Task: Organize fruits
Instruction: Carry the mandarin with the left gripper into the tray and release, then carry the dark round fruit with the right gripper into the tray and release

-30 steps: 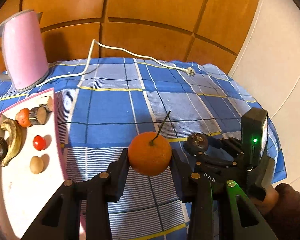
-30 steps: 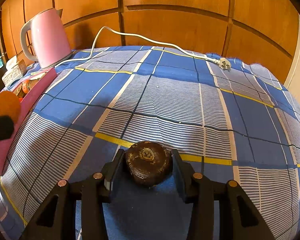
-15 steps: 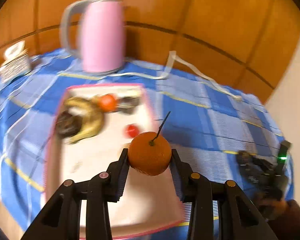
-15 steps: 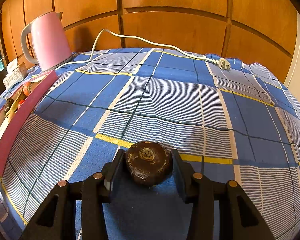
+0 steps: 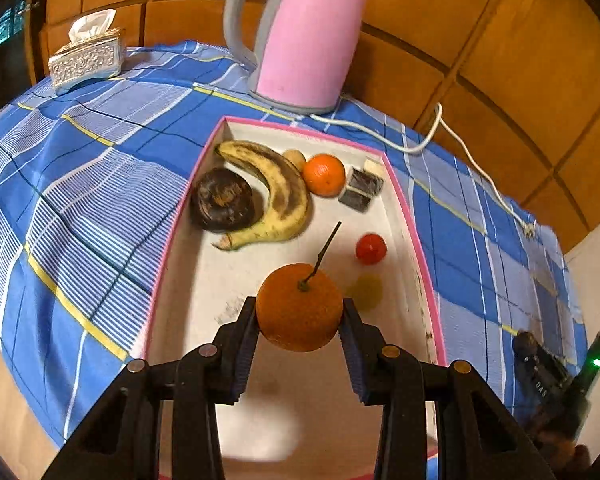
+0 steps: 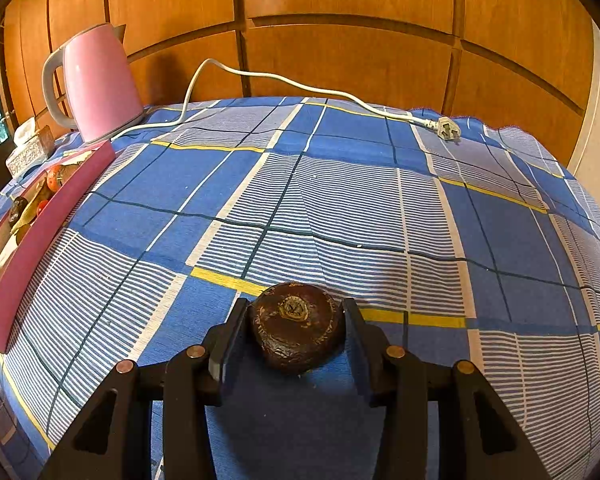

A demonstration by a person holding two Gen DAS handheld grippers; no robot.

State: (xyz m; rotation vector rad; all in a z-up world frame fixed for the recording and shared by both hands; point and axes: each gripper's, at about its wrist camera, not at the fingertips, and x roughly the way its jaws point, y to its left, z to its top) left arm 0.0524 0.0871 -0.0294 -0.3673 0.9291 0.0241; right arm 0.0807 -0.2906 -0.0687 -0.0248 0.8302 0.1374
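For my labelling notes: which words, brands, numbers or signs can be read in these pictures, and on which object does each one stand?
"DAS": white letters on the black body of the right gripper, at the lower right of the left wrist view.
Tissue box: only embossed ornament, no letters to read.
Pink kettle: no label visible.
Dark round fruit in the right gripper: a pale mark on top, not text.

Glossy pink plastic kettle (image 5: 308, 36), woven checked tablecloth (image 6: 340, 208), varnished wood panelling (image 6: 340, 20)

Left tongs (image 5: 300, 320) are tilting downward, both pads pressing on an orange (image 5: 299, 307) and holding it up in the air. Right tongs (image 6: 296, 326) are angling down too, pads pinching a dark brown fruit (image 6: 297, 327) low over the bench.
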